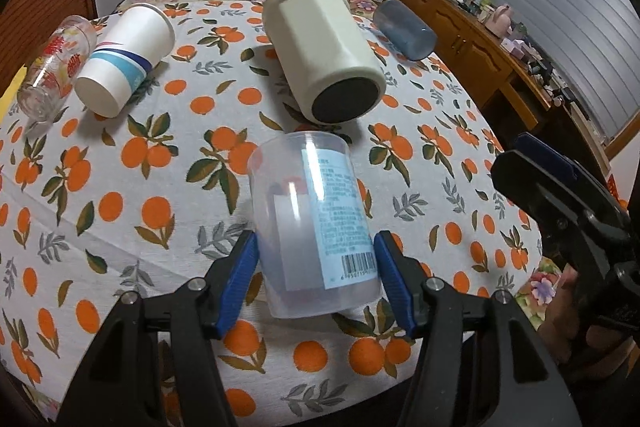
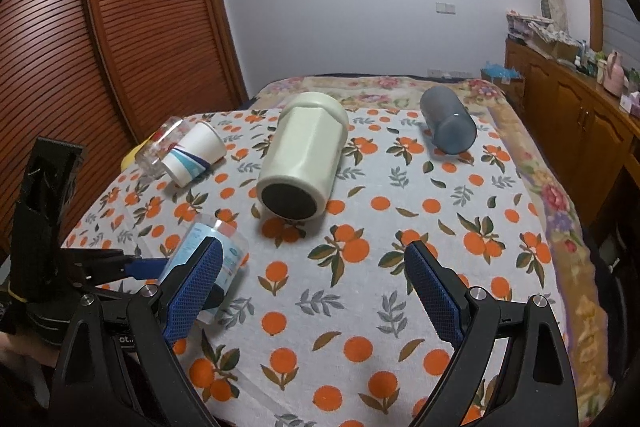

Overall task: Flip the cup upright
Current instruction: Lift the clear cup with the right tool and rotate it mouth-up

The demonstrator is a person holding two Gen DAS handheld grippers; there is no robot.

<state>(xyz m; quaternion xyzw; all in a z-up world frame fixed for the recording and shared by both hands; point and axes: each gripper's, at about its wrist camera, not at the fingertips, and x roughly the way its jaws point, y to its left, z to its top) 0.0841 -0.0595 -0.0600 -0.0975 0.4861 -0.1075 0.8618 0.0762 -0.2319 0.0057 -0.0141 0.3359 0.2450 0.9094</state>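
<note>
A clear plastic cup with a barcode label [image 1: 316, 227] lies on its side on the orange-print tablecloth [image 1: 132, 211], mouth away from me. My left gripper [image 1: 316, 267] has its blue pads on both sides of the cup, touching or nearly touching it. The cup also shows in the right wrist view [image 2: 224, 251], partly behind a finger. My right gripper [image 2: 316, 283] is open and empty above the cloth, to the right of the cup.
Other cups lie on their sides: a large cream cup [image 1: 324, 47], a paper cup [image 1: 128, 55], a printed glass [image 1: 56, 63], a dark blue tumbler [image 1: 404, 27]. A wooden sideboard [image 1: 480, 39] stands right, a slatted door [image 2: 100, 47] left.
</note>
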